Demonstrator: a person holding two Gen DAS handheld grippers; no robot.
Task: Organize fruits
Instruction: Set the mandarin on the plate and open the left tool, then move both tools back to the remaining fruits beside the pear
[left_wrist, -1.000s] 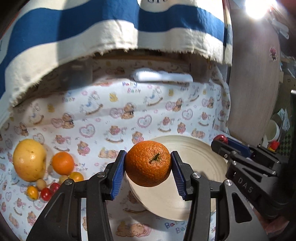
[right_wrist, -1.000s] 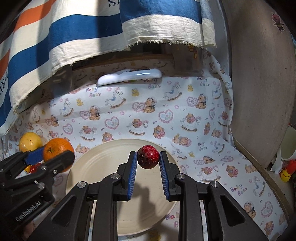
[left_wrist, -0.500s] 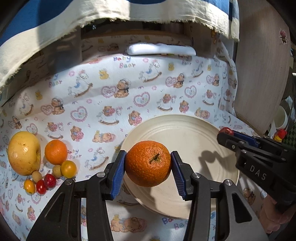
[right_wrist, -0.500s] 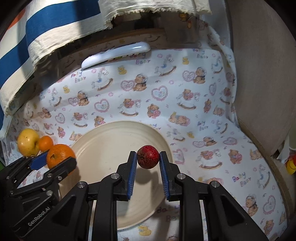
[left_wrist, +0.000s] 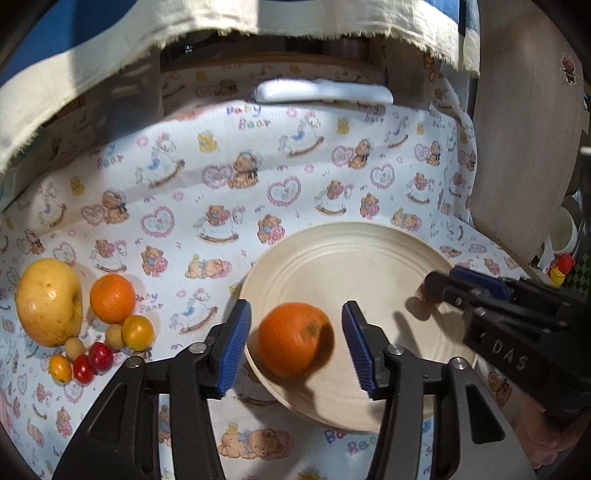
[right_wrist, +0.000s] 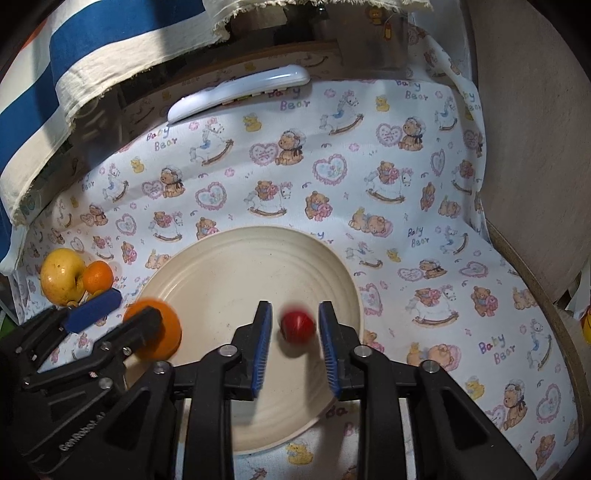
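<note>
Orange motion-blurred over cream plate, left gripper spread, right gripper spread around blurred red fruit

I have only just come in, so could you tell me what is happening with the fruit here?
A person is sorting fruit with two handheld grippers. The left gripper is open, with a motion-blurred orange between its pads over the cream plate. The right gripper is also open, with a small red fruit, likewise blurred, over the same plate. A yellow apple, a smaller orange and several tiny fruits wait on the cloth to the left.
</note>
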